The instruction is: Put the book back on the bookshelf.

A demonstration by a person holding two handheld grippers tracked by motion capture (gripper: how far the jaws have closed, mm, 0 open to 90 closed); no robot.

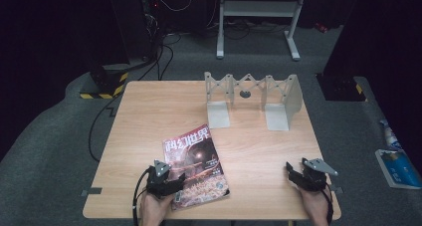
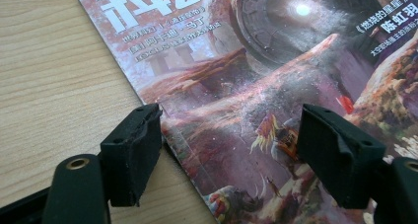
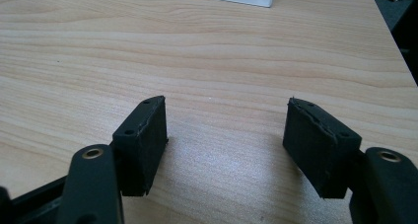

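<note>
On the desk (image 1: 149, 116): magazine (image 1: 195, 164), lying flat.
Left tool (image 2: 229, 155): jaws wide, over the magazine's lower left edge.
Right tool (image 3: 226, 145): jaws wide, above bare wood.

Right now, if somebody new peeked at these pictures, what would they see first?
Probably the bright red magazine lying flat near the front edge of the wooden table. The left gripper sits over its lower left corner with jaws wide open, one pad over the wood and one over the cover. Next comes the grey metal book stand at the far side, while the right gripper rests open over bare wood at the front right.
</note>
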